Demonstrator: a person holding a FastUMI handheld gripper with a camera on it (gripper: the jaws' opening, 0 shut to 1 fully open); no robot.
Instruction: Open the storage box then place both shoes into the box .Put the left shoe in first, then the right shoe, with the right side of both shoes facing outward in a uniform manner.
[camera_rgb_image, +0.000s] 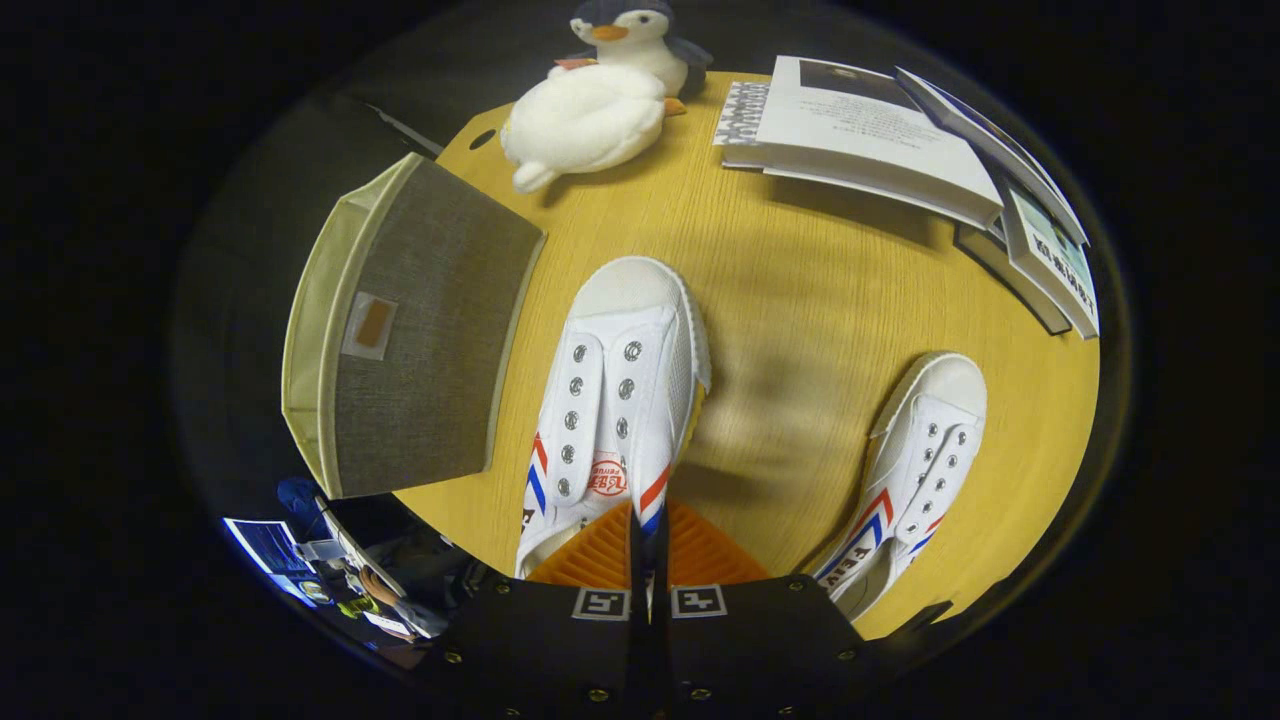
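A white canvas shoe (615, 400) with red and blue stripes hangs above the wooden table (800, 300), toe pointing away from me. My gripper (648, 545) is shut on the side wall of this shoe at its opening, the orange fingers (590, 555) pressed close together. A second matching shoe (915, 470) lies on the table to the right of the fingers. The grey fabric storage box (400, 330) with a cream rim stands to the left of the held shoe, its grey lid panel facing me.
A white plush duck (585, 120) and a penguin toy (630, 30) sit at the table's far edge. Several books and booklets (880, 140) lie stacked at the far right. The table's left edge drops off beside the box.
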